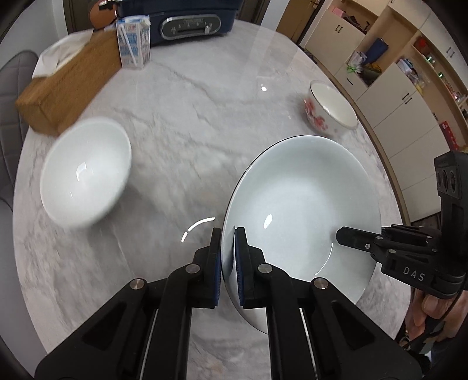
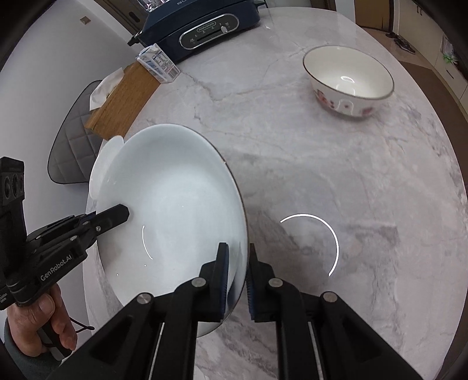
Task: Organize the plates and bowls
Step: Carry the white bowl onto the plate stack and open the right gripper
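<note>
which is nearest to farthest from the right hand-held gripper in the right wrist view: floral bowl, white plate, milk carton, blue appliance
1. white plate, its rim between the right hand-held gripper fingers
2. floral bowl, ahead to the right
3. milk carton, far left
4. blue appliance, at the table's far edge

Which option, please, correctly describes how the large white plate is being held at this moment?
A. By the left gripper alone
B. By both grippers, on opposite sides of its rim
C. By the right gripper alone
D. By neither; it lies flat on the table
B: the left gripper and the right gripper each clamp the rim of the white plate on opposite sides, and it sits tilted above the marble table.
</note>
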`<state>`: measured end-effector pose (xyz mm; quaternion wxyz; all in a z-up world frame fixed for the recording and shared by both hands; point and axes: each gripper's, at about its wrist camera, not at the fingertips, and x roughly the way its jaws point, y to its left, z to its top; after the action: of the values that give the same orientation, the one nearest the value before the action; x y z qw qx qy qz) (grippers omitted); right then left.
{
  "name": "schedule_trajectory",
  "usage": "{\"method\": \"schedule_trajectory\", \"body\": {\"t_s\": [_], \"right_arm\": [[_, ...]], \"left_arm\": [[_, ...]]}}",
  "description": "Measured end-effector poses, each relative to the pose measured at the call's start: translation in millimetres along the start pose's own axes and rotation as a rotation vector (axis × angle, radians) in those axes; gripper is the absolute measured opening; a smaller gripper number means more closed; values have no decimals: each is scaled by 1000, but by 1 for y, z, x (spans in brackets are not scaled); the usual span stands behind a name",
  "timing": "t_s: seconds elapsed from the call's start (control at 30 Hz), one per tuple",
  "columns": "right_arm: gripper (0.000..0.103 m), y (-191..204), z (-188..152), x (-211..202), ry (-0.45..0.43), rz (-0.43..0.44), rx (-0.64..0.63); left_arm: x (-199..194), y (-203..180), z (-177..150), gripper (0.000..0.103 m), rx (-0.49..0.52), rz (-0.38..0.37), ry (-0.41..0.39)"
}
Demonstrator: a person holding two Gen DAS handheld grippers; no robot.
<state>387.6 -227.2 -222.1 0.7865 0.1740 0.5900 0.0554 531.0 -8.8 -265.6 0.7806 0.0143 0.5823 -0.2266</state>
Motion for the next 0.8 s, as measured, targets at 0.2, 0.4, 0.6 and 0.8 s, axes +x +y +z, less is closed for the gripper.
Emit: {"method": "schedule_trajectory", "body": {"t_s": [0.2,0.4,0.6,0.8], "right_arm": [[13,-20,-43,3,34,-16,31],[13,-33,-60,11,58,-8,10],[13,-34,-63,14,69,2,-37],[15,-37,-67,15,84,18,-56]], "left_arm": [[16,-21,-54,7,-30,-6,53],[25,-30,-83,7,-83,18,57],[25,-31,-84,7,-111,46,47],[23,-32,-89,7,-142,55,28]]}}
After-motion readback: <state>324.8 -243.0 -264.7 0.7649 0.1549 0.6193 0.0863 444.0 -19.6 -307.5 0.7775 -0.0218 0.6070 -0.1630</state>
